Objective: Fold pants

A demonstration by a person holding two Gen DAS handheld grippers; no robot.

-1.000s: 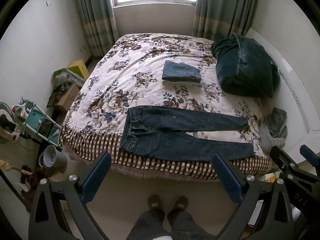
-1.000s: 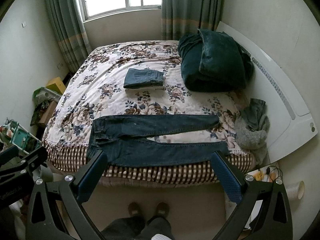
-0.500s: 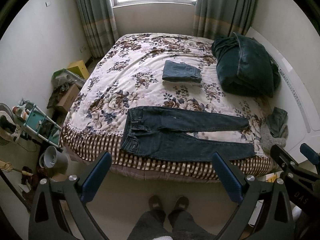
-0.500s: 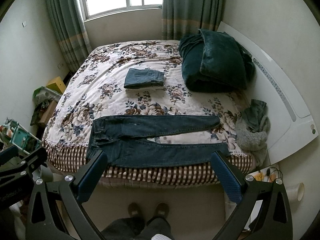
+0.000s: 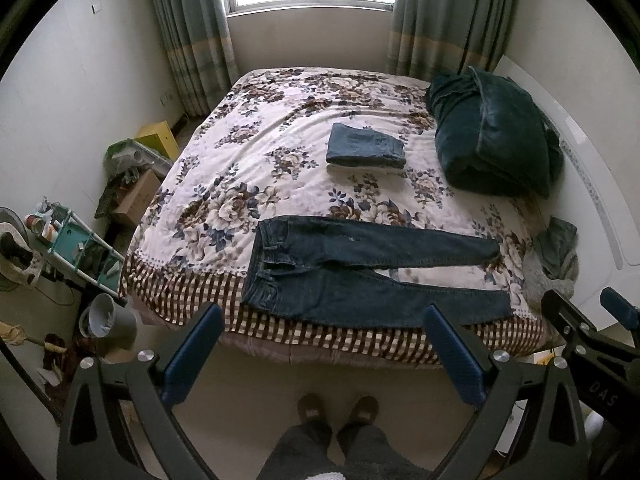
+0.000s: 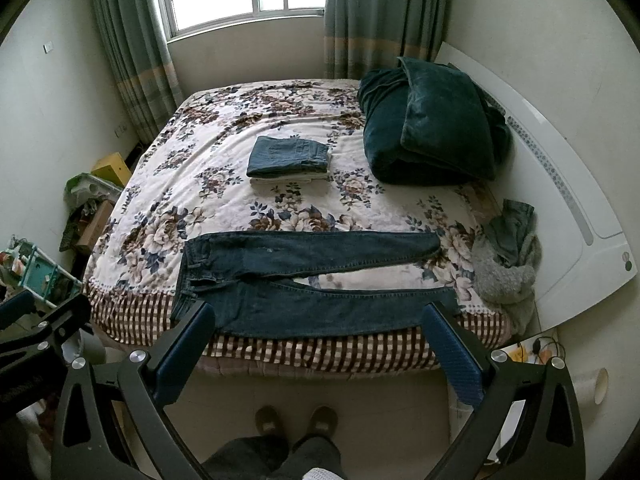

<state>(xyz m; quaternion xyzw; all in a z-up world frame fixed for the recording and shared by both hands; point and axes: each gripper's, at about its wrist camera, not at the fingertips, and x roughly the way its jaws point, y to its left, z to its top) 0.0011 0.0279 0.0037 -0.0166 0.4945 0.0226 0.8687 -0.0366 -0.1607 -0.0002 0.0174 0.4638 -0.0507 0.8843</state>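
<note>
Above the floor at the foot of the bed, the left claw hangs with its blue-padded fingers spread wide, holding nothing. The right claw beside it is just as wide and equally empty; its black frame shows at the right edge of the left wrist view, with the letters "DAS" readable on it.

Beyond both claws, the dark blue denim pants lie flat and unfolded along the near edge of the bed, waistband to the left, legs running right. The two legs are slightly parted toward the cuffs, and the lower leg rests over the brown-and-white checked border of the cover. A small pale spot shows on the upper leg.

Farther in, on the floral bedspread, a lighter blue folded pair of jeans sits on top of something white and folded. A bulky dark green blanket is heaped to the right by the white headboard, and a grey-green crumpled garment lies at the bed's right edge.

Left of the bed on the floor are a yellow box, a cardboard box, a teal rack and a grey bucket. Two brown slippers stand below between the claws.
</note>
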